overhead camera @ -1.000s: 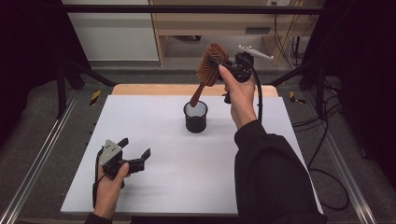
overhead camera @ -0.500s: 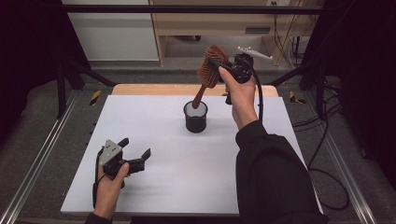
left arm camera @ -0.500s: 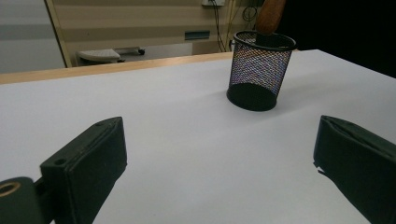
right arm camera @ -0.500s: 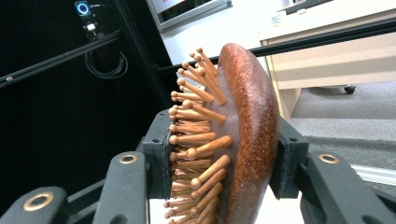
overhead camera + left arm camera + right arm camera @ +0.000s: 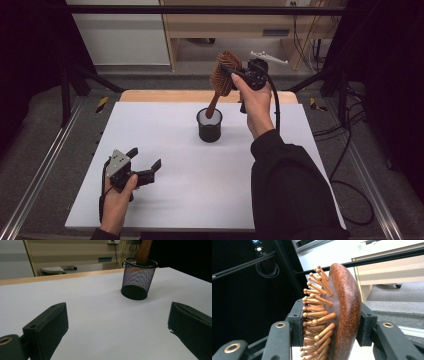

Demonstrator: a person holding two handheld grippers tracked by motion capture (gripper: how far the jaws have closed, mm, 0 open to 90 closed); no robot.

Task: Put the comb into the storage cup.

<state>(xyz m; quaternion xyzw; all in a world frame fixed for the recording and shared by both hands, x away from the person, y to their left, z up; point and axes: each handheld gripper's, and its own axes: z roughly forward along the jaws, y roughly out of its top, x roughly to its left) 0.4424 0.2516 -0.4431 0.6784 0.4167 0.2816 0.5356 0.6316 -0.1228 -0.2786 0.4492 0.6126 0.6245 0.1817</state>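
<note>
At the lower left of the high view, the left gripper (image 5: 146, 170) rests on the white table (image 5: 190, 200) with its jaws spread wide and nothing between them; the left gripper view confirms the gap, with bare tabletop showing between the two black jaws. It sits well apart from the work and is best left there, since the cup looks steady on its own. Just above the centre of the frame stands the black mesh pen cup (image 5: 209, 125), upright. The wooden hairbrush (image 5: 223, 75) leans over it, handle down, and from the left gripper view the handle tip appears to sit just inside the rim at the cup's top. Right of centre, near the top of the frame, the right gripper (image 5: 231, 76) pinches the brush head, one jaw on the bristle side and one on the smooth back, as the right gripper view shows. To finish well, lower the brush along its own slant so the handle slides toward the cup floor, keep clear of the rim to avoid tipping the light cup, and release only once the handle is seated.
</note>
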